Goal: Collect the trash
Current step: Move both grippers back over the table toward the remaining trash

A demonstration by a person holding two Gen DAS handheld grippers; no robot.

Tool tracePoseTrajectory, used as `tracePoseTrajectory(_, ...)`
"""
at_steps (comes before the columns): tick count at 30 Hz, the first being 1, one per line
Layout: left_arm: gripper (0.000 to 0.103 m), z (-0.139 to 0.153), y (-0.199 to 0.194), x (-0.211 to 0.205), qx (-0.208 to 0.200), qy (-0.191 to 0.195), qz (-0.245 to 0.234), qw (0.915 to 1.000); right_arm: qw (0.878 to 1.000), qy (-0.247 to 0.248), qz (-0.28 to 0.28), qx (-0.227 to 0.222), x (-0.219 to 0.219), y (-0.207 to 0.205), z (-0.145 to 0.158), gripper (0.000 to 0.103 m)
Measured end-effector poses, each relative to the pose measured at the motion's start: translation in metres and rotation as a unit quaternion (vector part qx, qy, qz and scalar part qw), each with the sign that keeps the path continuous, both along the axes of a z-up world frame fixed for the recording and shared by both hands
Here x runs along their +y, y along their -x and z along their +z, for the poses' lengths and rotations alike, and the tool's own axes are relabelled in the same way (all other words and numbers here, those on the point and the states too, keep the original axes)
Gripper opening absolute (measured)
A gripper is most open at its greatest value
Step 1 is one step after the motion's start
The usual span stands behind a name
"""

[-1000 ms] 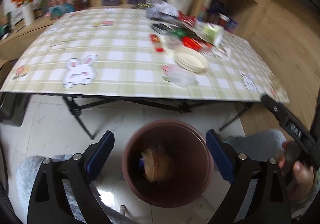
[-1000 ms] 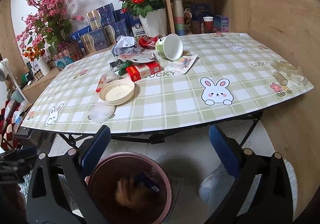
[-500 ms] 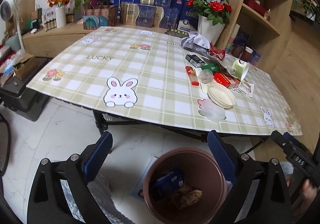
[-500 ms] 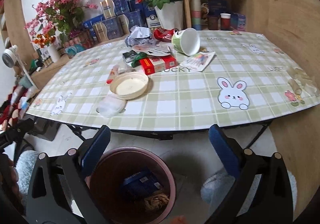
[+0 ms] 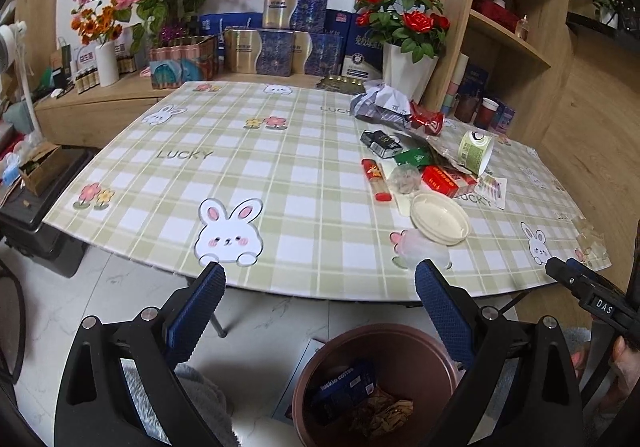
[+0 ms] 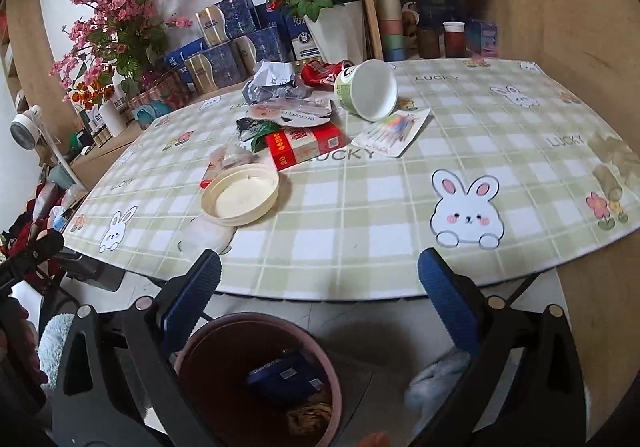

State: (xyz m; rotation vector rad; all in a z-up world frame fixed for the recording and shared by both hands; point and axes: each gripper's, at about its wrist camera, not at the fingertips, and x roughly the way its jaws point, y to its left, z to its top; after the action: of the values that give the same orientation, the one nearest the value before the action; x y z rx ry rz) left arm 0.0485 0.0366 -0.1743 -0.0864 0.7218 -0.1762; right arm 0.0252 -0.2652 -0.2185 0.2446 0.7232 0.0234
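Left gripper [image 5: 318,289]: jaws spread wide, nothing between the blue pads, held over the floor just short of the table's near edge.
Right gripper [image 6: 320,275]: jaws released and empty too, at the same near edge.
Bin [image 5: 448,351]: brown round pot on the floor at 6 o'clock under both grippers; inside lie a dark blue coffee packet [image 5: 346,383] and crumpled brown paper [image 5: 384,413].
Table [image 5: 224,175]: green checked cloth with rabbits and "LUCKY", stretching out at 12 o'clock.
Trash: heaped at 1 o'clock in the left view. Nearest the edge, a clear plastic lid [image 5: 422,251], touching a cream round lid [image 6: 240,193].
Behind the cream lid: a red carton [image 6: 306,143], a red tube [image 5: 376,179], a tipped green paper cup [image 6: 366,89], a card of coloured pens [image 6: 394,129].
Farther back: crumpled grey wrapper [image 6: 274,81], crushed red can [image 6: 320,71].
In the way: only the table edge lies between jaws and trash.
Backdrop: rose pot [image 5: 408,67] and stacked blue boxes [image 5: 276,51] at 12 o'clock.
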Motion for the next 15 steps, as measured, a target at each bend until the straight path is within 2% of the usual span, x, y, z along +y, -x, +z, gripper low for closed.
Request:
tracePoseTrajectory(3,0.093,0.002,-0.010,-0.003,-0.007,0.012,-0.009,0.9999,1.000,0.022,0.003,0.014,-0.003,-0.011,0.001,0.097)
tracePoseTrajectory(9,0.093,0.005,-0.037,-0.014,0.002,0.010,-0.022,0.9997,0.997,0.066,-0.006,0.047,-0.013,-0.033,0.001,0.097)
tracePoseTrajectory(15,0.093,0.006,-0.067,-0.023,0.014,0.003,-0.029,0.9995,0.995,0.084,-0.005,0.048,-0.025,-0.058,0.007,0.097)
